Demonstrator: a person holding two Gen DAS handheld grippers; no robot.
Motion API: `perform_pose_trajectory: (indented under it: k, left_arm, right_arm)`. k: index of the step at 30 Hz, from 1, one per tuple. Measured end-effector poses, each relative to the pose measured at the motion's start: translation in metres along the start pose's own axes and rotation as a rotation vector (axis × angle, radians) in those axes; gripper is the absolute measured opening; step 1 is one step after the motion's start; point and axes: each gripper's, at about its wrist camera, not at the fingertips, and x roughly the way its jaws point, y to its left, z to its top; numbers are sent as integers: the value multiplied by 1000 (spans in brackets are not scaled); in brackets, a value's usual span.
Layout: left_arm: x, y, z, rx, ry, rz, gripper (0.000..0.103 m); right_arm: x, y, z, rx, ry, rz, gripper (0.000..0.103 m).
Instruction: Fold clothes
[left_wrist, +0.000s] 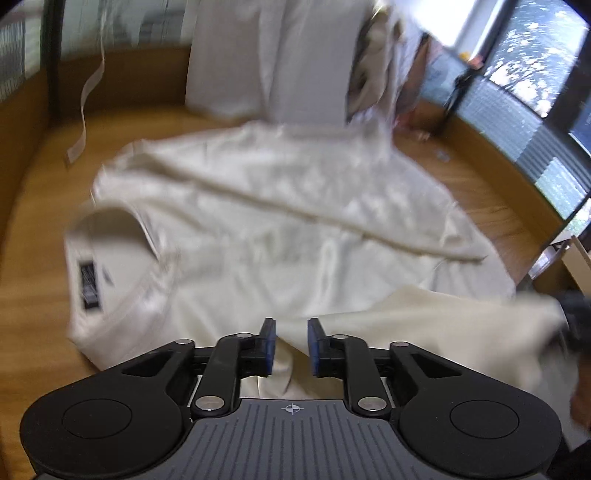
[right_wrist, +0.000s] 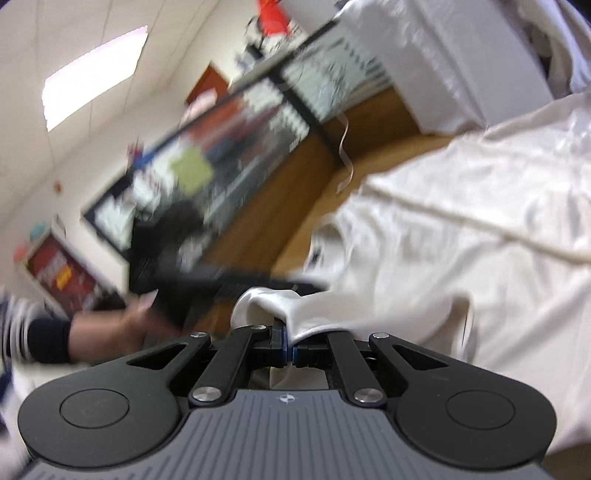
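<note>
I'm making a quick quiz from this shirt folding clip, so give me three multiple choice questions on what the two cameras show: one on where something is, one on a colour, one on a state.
1. Where does the shirt's neck label lie in the left wrist view?
A. at the left, inside the collar
B. at the far right edge
C. on the grey stack behind

2. What colour is the shirt?
A. red
B. cream white
C. dark blue

3. How does the right gripper stand?
A. wide open above the table
B. shut on nothing
C. shut on a fold of the shirt

Answers:
1 A: the dark neck label sits inside the collar at the left of the shirt.
2 B: the cloth is cream white on the wooden table.
3 C: the right gripper has its fingers closed with cloth bunched between them, while the left gripper is open.
</note>
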Motion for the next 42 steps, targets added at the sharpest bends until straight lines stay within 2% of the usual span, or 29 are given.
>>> perform_pose_trajectory:
  k: [2,5,8,14,15,16,18,21,23,26,31,36,42]
  left_arm:
    - [-16,0,-1,-11,-33,40,22]
    - [-34,1,-7,-55,-61,109,24]
    - [-39,1,-17,-124,-49,210,24]
    - [-47,-10,-36,-341,-45,386,24]
    - [-48,-14,-38,-370,-50,412,25]
    - [-48,-19,-41,-397,-56,437,25]
    - [-49,-29,-48,-446,-62,483,26]
    - [-48,-44,-58,-515,-68,541,26]
    - [-48,-54,-65,-556,-70,572,26]
    - [-48,-66,-74,-604,-74,609,26]
    - [-48,-81,-85,-663,-70,629,28]
    - [-44,-87,-85,-660,-61,633,28]
    - [-46,-89,-81,-647,-75,670,30]
  right_arm:
    - [-4,-13,24,55,-43,2,4]
    - [13,-47,48,120,0,-37,4]
    - [30,-81,72,185,44,-76,8]
    - [61,-143,118,289,144,-157,9]
    - [65,-149,123,286,172,-173,16]
    - [69,-155,126,284,205,-187,32]
    - [76,-163,130,270,275,-219,45]
    - [81,-169,134,230,378,-267,45]
    - [78,-166,139,175,418,-282,45]
    - [71,-141,139,-11,473,-276,45]
    - [59,-100,139,-324,558,-261,45]
    - [67,-55,122,-535,650,-120,45]
    - [99,-23,94,-641,754,-10,45]
